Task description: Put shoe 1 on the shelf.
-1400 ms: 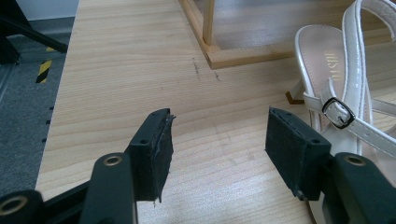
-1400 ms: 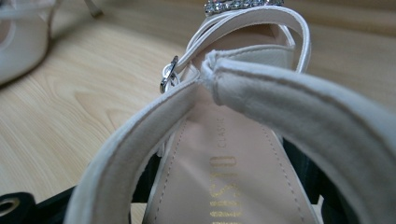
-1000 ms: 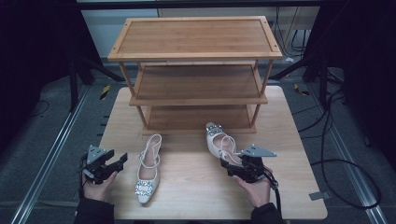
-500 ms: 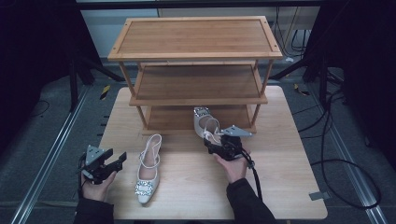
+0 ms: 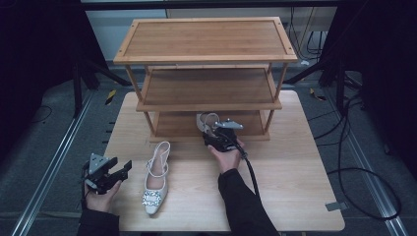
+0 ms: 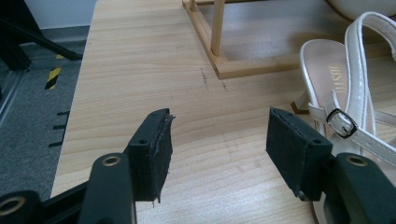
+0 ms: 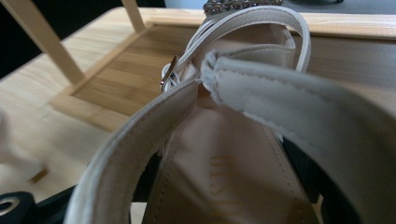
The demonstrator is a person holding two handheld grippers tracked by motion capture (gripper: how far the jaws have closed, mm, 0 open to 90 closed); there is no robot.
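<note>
We carry the cream patent-leather slingback sandal [image 5: 206,123] in the right tongs [image 5: 215,139], clamped on its heel end, toe entering the bamboo three-tier rack's [image 5: 206,59] lowest shelf. Its glossy, slender straps could slip, or the toe could snag the rack's front rail. Left of the rack's front, the left tongs [image 6: 217,140] gape empty beside the matching jewelled sandal [image 5: 156,179] on the pale wooden counter [image 5: 295,196].
</note>
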